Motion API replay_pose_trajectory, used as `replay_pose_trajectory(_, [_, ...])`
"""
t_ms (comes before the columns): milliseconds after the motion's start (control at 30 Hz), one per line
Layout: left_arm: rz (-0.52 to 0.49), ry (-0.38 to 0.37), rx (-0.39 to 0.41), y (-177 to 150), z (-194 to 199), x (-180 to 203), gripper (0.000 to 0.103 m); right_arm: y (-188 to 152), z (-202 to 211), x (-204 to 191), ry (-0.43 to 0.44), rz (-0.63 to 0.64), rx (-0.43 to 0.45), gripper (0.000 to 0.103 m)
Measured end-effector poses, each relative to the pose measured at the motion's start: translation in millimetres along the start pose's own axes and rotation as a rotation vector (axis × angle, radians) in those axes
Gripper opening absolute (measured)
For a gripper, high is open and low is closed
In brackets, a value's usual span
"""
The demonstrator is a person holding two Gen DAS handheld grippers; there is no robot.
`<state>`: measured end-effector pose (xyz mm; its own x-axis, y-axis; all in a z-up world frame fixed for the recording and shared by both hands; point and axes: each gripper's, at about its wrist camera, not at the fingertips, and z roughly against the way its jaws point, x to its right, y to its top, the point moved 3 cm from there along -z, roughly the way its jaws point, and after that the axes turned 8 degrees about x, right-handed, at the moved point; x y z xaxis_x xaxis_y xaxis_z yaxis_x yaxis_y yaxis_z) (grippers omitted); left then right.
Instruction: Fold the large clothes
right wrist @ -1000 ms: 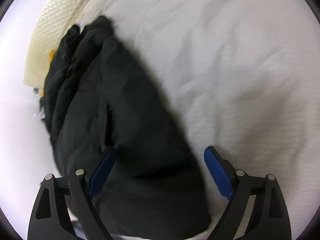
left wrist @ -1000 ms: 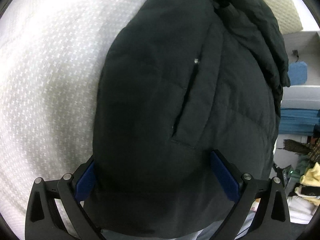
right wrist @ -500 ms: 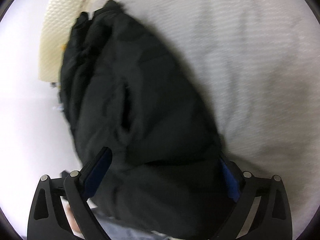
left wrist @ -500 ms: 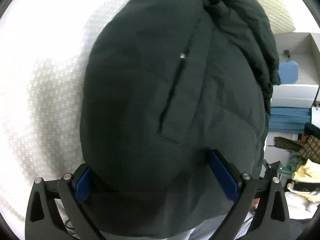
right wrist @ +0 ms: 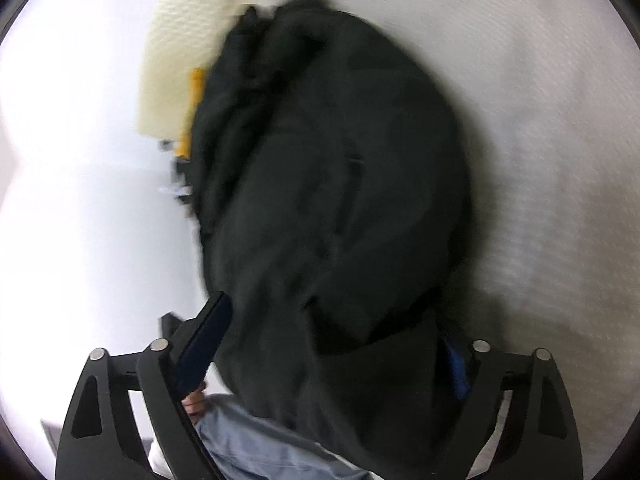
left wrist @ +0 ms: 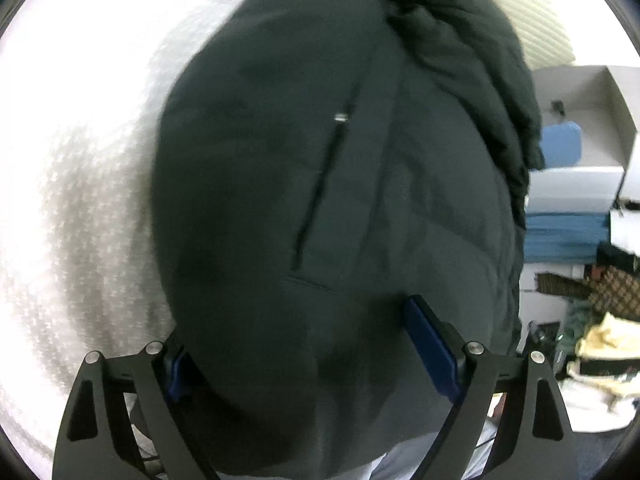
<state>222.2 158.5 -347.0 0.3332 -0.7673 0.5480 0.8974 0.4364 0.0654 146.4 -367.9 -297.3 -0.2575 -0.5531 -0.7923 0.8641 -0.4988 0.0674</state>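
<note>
The black jacket (left wrist: pixel 320 200) fills both gripper (left wrist: pixel 304 344) (right wrist: pixel 332 344) gaps, fingers wide apart, tips partly hidden behind it

Overexposed white surroundings, motion blur, strong fisheye edge distortion.

A: Where is free room in the left wrist view?
B: From 7 to 11 o'clock, over the white bed cover (left wrist: pixel 80 184). The black jacket (left wrist: pixel 320 200) fills the centre; boxes (left wrist: pixel 576 152) stand at 3 o'clock.
A: And the right wrist view?
B: From 12 to 4 o'clock; the jacket blocks the middle.
</note>
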Motion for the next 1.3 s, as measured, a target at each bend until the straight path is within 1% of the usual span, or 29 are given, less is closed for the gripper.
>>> replay_pose_trajectory(100, [0.026, 0.011, 0.002, 0, -1, -5, 0.090, -1, -5, 25, -0.090, -0.075, -0.016, 0.087])
replay_pose_trajectory(167, [0.025, 0.013, -0.001, 0, -2, -9, 0.090, -1, -7, 34, -0.125, -0.097, -0.023, 0.087])
replay_pose_trajectory(233, [0.014, 0.013, -0.005, 0, -5, -2, 0.090, -4, -8, 32, -0.145, -0.071, -0.028, 0.089])
replay_pose_trajectory(267, [0.007, 0.012, -0.006, 1, -8, -1, 0.090, -5, -11, 27, -0.152, -0.048, -0.036, 0.093])
replay_pose_trajectory(300, [-0.005, 0.003, -0.007, 0, -8, 3, 0.090, -7, -19, 20, -0.153, -0.032, -0.044, 0.094])
replay_pose_trajectory(367, [-0.024, -0.021, -0.007, -1, -10, 8, 0.089, -10, -27, 10, -0.127, 0.003, -0.066, 0.094])
replay_pose_trajectory(433, [-0.049, -0.054, -0.005, -4, -10, 13, 0.084, -11, -29, 0, -0.091, 0.031, -0.077, 0.093])
replay_pose_trajectory(467, [-0.059, -0.065, -0.003, -5, -9, 15, 0.082, -12, -29, -5, -0.059, 0.037, -0.076, 0.092])
replay_pose_trajectory(500, [-0.073, -0.080, -0.002, -6, -10, 19, 0.079, -11, -28, -9, -0.021, 0.037, -0.073, 0.084])
replay_pose_trajectory(533, [-0.083, -0.089, 0.000, -7, -10, 23, 0.072, -11, -26, -12, -0.001, 0.039, -0.069, 0.076])
replay_pose_trajectory(567, [-0.094, -0.099, 0.002, -7, -11, 27, 0.068, -10, -25, -15, 0.009, 0.046, -0.067, 0.058])
replay_pose_trajectory(600, [-0.105, -0.106, 0.006, -8, -11, 30, 0.062, -10, -23, -17, 0.009, 0.060, -0.065, 0.037])
replay_pose_trajectory(633, [-0.113, -0.112, 0.012, -7, -10, 32, 0.054, -11, -23, -19, 0.006, 0.076, -0.062, 0.029])
replay_pose_trajectory(667, [-0.118, -0.118, 0.019, -7, -11, 34, 0.049, -11, -22, -23, 0.003, 0.101, -0.057, 0.021])
replay_pose_trajectory(700, [-0.121, -0.125, 0.030, -7, -10, 35, 0.039, -11, -21, -28, 0.005, 0.126, -0.048, 0.015])
replay_pose_trajectory(733, [-0.122, -0.128, 0.037, -6, -9, 37, 0.031, -12, -17, -31, 0.007, 0.148, -0.036, 0.014])
replay_pose_trajectory(767, [-0.126, -0.134, 0.051, -6, -6, 39, 0.026, -12, -13, -35, 0.009, 0.172, -0.024, 0.012])
replay_pose_trajectory(800, [-0.131, -0.137, 0.065, -6, -3, 41, 0.019, -12, -10, -40, 0.022, 0.196, -0.014, 0.010])
replay_pose_trajectory(833, [-0.135, -0.140, 0.077, -6, 2, 41, 0.015, -12, -7, -45, 0.038, 0.210, -0.003, 0.010])
replay_pose_trajectory(900, [-0.139, -0.152, 0.104, -7, 16, 40, 0.011, -14, 0, -56, 0.067, 0.250, 0.016, 0.009])
replay_pose_trajectory(1033, [-0.128, -0.201, 0.160, -8, 49, 42, 0.007, -17, 14, -78, 0.116, 0.303, 0.062, 0.008])
replay_pose_trajectory(1233, [-0.157, -0.270, 0.214, -15, 106, 57, 0.006, -27, 62, -118, 0.183, 0.376, 0.150, 0.007])
replay_pose_trajectory(1300, [-0.158, -0.300, 0.236, -21, 132, 60, 0.006, -33, 82, -133, 0.204, 0.399, 0.180, 0.007])
